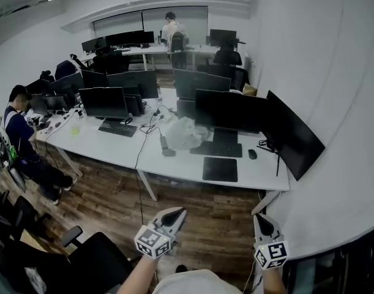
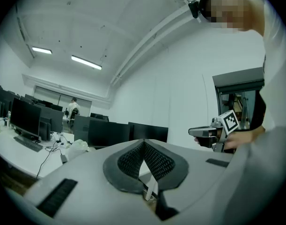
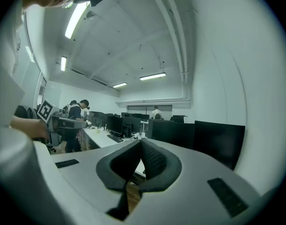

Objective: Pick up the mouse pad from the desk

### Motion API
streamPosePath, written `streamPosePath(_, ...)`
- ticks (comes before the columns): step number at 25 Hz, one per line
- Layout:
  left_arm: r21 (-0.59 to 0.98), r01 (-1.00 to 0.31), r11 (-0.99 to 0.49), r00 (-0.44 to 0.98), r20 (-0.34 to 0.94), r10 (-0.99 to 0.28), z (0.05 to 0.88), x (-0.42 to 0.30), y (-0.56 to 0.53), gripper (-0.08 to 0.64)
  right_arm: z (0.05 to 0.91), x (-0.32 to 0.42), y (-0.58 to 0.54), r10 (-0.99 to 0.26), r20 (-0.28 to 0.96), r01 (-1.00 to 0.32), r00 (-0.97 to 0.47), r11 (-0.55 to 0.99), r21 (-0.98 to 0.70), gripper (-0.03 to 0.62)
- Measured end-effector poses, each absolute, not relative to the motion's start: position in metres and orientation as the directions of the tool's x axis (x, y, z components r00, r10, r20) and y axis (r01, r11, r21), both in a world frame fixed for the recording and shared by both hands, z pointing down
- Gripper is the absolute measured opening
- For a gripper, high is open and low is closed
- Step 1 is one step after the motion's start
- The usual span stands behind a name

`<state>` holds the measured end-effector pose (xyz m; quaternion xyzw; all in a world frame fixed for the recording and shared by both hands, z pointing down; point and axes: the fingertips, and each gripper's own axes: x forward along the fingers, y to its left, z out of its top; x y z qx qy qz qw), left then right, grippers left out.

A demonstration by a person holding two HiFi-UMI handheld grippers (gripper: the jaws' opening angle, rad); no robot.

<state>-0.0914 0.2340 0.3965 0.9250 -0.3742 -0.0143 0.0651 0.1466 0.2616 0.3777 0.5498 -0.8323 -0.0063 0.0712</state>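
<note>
The mouse pad (image 1: 220,169), a flat black rectangle, lies near the front edge of the white desk (image 1: 174,164), just before a black keyboard (image 1: 223,149). Both grippers hover over the wooden floor, well short of the desk. My left gripper (image 1: 177,214) has its jaws together with nothing between them, and its own view shows the tips (image 2: 143,143) meeting. My right gripper (image 1: 262,221) is shut and empty too, pads closed in its view (image 3: 140,140). Neither gripper view shows the mouse pad.
Dark monitors (image 1: 229,110) line the desk, with a mouse (image 1: 252,154) right of the keyboard and a white plastic bag (image 1: 183,132) left of it. A white wall (image 1: 333,103) bounds the right. Office chairs (image 1: 95,259) stand at lower left; a person (image 1: 18,133) sits at the far left.
</note>
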Motion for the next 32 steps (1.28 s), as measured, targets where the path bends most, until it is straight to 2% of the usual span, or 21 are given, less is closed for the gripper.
streamPosePath(13,0.139,-0.698,-0.702,0.713,0.042,-0.7,0.406,-0.096,0.23,0.017,0.383,0.147,0.258,-0.926,0.09,-0.927,-0.367,0.372,0.049,0.017)
streamPosePath(32,0.177,-0.668,-0.723,0.74,0.06,-0.67,0.418,-0.108,0.227,0.017,0.385,0.128,0.261,-0.929,0.119,-0.933,-0.35,0.357,0.048,0.164)
